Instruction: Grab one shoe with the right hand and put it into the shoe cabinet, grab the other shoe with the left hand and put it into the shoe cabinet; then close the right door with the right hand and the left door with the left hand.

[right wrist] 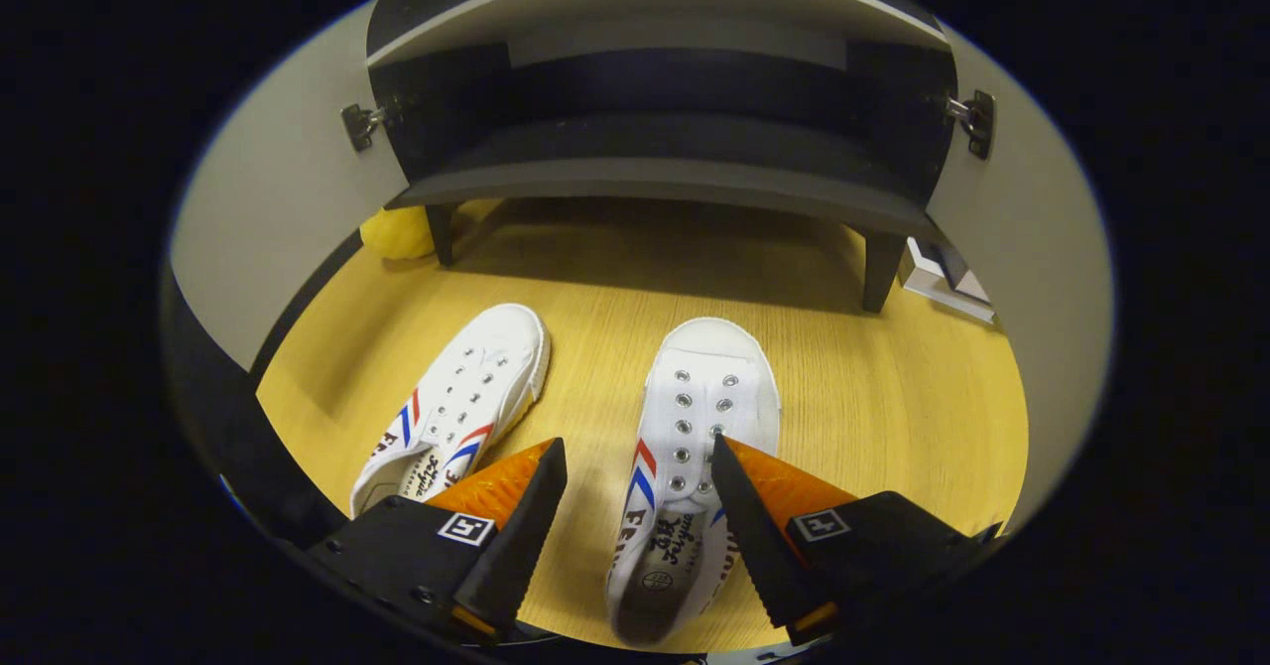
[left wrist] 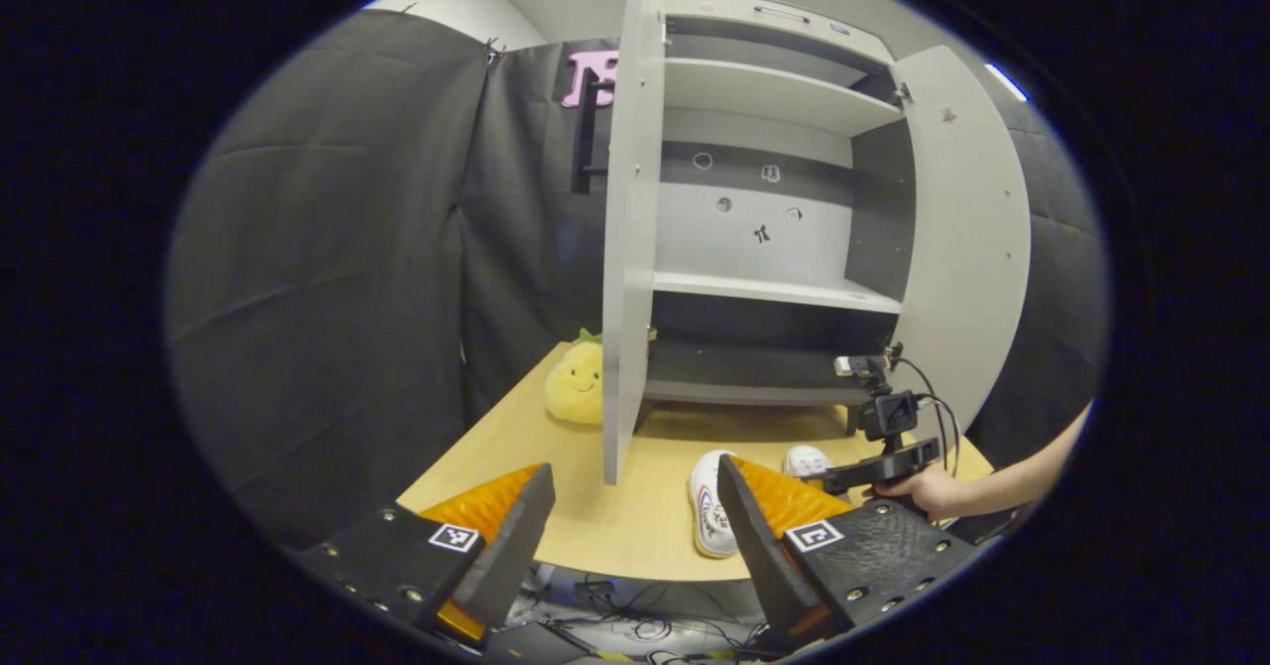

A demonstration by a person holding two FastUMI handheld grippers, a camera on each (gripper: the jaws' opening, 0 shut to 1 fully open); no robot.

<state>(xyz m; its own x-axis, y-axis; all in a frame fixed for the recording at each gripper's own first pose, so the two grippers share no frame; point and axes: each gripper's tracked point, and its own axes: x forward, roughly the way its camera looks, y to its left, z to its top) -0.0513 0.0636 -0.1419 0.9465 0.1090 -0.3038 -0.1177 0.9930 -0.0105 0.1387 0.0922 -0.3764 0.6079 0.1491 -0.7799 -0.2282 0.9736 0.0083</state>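
Right gripper (right wrist: 635,506) spread wide, poised over right shoe (right wrist: 695,447) on table (right wrist: 893,417); shoe's long axis runs straight ahead between fingers, toe toward cabinet (right wrist: 655,184); left gripper (left wrist: 635,526) spread, farther back; left shoe (right wrist: 456,407) alongside

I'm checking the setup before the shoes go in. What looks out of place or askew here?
A yellow plush toy sits on the table beside the cabinet, behind its left door; it has no part in the shoe job. The left shoe lies angled while the right shoe points straight at the cabinet. Nothing looks spilled or damaged.
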